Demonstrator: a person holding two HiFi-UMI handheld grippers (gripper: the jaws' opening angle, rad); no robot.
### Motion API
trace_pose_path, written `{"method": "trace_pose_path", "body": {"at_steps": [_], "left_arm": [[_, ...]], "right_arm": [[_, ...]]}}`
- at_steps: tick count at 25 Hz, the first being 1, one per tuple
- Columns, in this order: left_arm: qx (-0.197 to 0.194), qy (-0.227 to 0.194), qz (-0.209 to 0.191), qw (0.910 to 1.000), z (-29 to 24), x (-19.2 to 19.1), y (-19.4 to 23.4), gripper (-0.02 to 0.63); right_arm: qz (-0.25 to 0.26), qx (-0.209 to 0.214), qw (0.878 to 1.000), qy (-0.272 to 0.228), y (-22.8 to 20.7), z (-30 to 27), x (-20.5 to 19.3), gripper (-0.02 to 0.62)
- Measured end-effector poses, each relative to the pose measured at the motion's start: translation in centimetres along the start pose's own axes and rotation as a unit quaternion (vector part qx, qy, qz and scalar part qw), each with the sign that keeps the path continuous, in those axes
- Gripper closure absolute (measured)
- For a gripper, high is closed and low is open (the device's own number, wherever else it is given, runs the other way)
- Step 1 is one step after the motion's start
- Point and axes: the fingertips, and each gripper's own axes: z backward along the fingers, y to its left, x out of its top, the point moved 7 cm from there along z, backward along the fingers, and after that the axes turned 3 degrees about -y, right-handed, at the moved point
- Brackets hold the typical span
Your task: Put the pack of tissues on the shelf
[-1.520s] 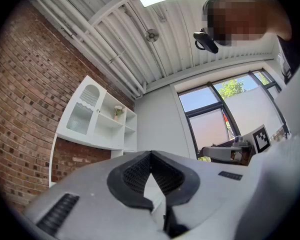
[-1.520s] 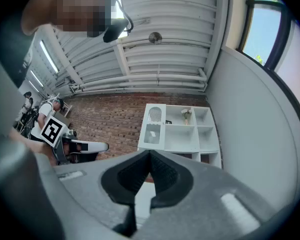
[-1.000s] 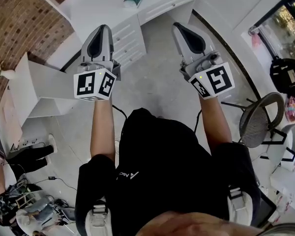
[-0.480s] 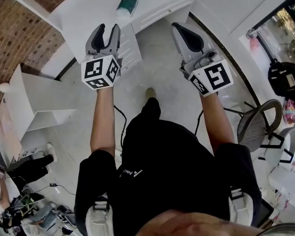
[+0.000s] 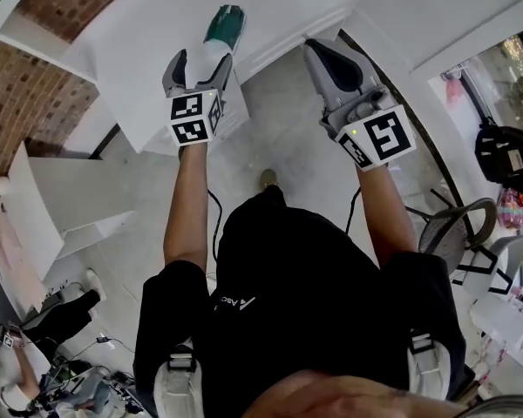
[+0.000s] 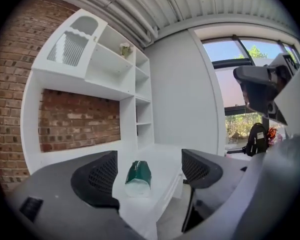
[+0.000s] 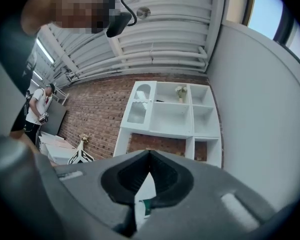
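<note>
The pack of tissues (image 5: 223,26), green with a white end, lies on the white counter (image 5: 139,42). In the left gripper view the pack (image 6: 138,178) sits on the counter a little ahead of the fingertips, in line with the gap. My left gripper (image 5: 198,64) is open; its jaws have just been opening and the pads touch nothing. My right gripper (image 5: 336,59) hangs over the floor to the right of the counter, shut and empty. Its view shows the tips closed (image 7: 149,155) and a sliver of the pack (image 7: 146,205) behind them. The white shelf unit (image 6: 115,69) hangs on the brick wall above the counter.
Drawers (image 5: 279,37) sit under the counter's front edge. A low white cabinet (image 5: 61,198) stands at the left, and a round chair (image 5: 458,225) and a black backpack (image 5: 506,151) at the right. Another person (image 7: 40,106) stands far off at the left.
Both grippers have moved forward toward the counter. The left one went from shut to open and now reaches just short of the tissue pack. The right one stays shut.
</note>
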Motion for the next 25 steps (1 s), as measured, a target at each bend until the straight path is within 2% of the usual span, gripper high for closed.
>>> {"method": "trace_pose_path", "body": {"at_steps": [9, 20, 24, 25], "left_arm": [[-0.006, 0.120, 0.007, 0.9927, -11.1, -6.9, 4.9, 0.123], [-0.022, 0.225, 0.005, 0.9741, -19.2, -12.7, 6.8, 0.089], [-0.028, 0.248, 0.017, 0.9683, -20.9, -14.2, 6.8, 0.091], [-0.026, 0.251, 0.021, 0.9674, -21.1, -14.5, 6.9, 0.125]], "right_arm": [[0.002, 0.000, 1.000, 0.023, -3.5, -7.0, -4.0, 0.594], [0.003, -0.003, 0.999, 0.048, -7.3, -10.5, -7.6, 0.594], [0.003, 0.010, 0.999, 0.046, -9.4, -12.4, -8.7, 0.594], [0.002, 0.015, 0.999, 0.046, -9.9, -13.0, -9.0, 0.594]]}}
